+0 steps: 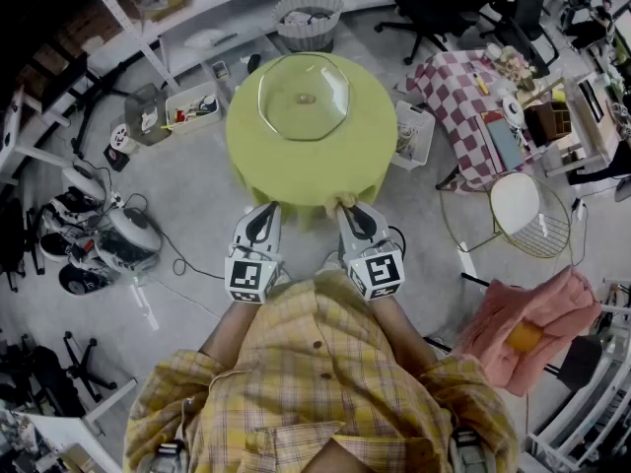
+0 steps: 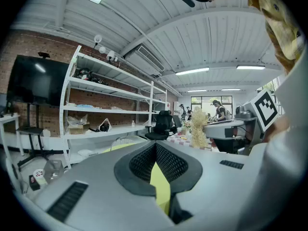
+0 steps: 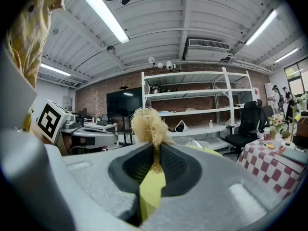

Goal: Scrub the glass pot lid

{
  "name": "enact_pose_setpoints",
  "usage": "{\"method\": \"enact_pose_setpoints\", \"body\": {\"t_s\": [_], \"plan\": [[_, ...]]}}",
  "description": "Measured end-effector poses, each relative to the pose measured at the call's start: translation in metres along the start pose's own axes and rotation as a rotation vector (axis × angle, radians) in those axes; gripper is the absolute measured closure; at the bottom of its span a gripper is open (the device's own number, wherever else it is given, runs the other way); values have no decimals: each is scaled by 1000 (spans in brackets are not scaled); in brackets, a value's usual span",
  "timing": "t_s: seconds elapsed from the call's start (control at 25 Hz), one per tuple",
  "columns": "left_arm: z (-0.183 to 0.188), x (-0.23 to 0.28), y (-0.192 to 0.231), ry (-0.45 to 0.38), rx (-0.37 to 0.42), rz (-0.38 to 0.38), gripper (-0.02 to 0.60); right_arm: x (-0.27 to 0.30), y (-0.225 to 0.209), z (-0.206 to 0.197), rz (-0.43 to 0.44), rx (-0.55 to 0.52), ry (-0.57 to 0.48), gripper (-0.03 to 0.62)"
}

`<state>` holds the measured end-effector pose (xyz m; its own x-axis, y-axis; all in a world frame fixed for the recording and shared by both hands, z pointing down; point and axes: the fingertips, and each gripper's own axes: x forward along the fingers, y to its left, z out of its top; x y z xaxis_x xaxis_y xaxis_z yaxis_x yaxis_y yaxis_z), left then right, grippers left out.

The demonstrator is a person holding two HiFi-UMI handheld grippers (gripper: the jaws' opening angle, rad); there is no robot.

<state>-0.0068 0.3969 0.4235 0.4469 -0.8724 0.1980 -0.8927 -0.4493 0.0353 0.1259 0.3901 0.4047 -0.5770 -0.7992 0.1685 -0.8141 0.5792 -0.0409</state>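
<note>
Waiting on your side of the clear glass pot lid (image 1: 303, 97), your right tool (image 1: 347, 210) clamps a tan fuzzy scrubber (image 3: 147, 122) for scrubbing; your left tool (image 1: 260, 215) is closed, empty, free to steady.

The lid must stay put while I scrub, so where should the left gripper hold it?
Probably by the centre knob, coming straight down from above. The glass pot lid lies flat on the table, so its rim offers little, and the knob seems the only raised part.

Open green tabletop (image 1: 296, 170) in front of the glass lid (image 1: 303, 97)
</note>
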Motion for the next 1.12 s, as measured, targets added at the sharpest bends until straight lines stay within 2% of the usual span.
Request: {"method": "enact_pose_setpoints", "body": {"t_s": [0.4, 0.68, 1.12], "plan": [[-4, 10, -6, 4, 5, 24, 578, 1, -17, -7, 5, 14, 6, 559], [-5, 21, -23, 20, 1, 53, 578, -6, -36, -8, 40, 28, 2, 559], [-14, 34, -50, 49, -19, 140, 578, -17, -64, -15, 99, 28, -19, 560]]}}
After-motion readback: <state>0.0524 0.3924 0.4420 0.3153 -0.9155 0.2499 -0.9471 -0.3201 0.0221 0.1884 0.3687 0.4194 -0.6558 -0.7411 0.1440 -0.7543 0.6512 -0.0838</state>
